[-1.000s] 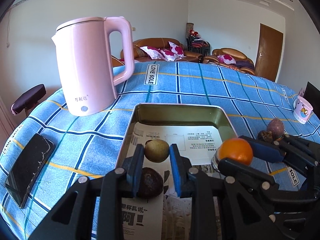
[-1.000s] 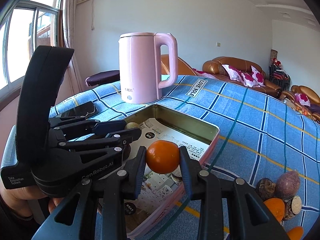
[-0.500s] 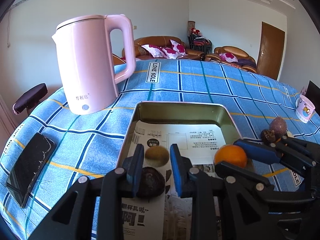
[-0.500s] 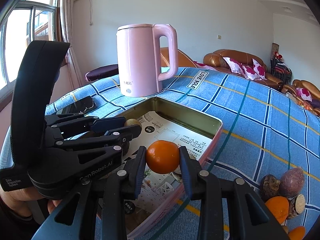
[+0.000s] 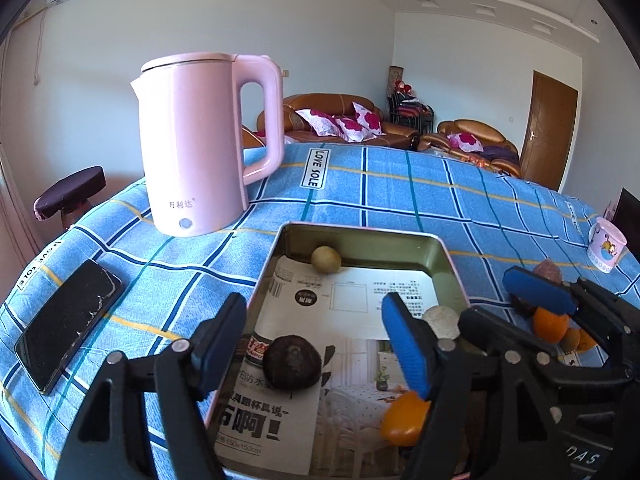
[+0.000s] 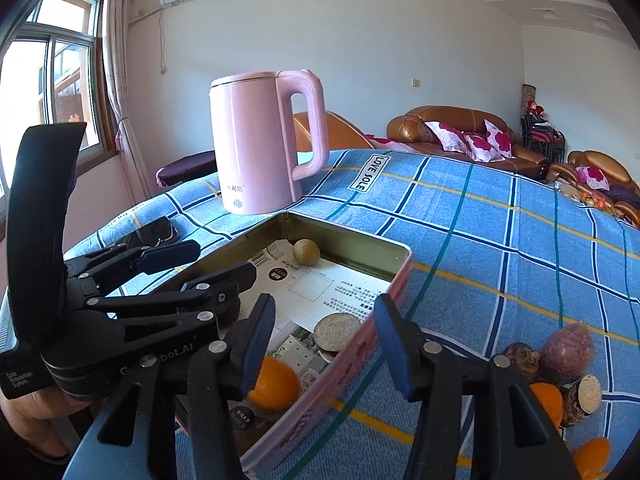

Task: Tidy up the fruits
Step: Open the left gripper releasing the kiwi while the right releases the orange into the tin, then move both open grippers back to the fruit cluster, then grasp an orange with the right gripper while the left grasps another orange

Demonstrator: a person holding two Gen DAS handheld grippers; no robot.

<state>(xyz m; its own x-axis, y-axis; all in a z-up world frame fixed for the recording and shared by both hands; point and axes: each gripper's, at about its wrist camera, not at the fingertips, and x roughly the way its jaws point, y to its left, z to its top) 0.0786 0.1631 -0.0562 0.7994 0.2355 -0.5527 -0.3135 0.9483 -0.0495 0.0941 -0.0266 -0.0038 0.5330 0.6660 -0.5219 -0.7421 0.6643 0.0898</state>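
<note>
Two hand-held grippers, left [image 5: 316, 340] and right [image 6: 326, 340], wide apart, holding nothing; tablecloth label [image 5: 317, 168] reads "LOVE SOLE".

A home living room: brown leather sofas [image 6: 452, 128] with floral cushions, wooden door [image 5: 554, 132], curtained window [image 6: 60, 76].

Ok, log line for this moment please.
left tongs: open, empty | right tongs: open, empty | orange: in tin | pile: on cloth, beside tin
</note>
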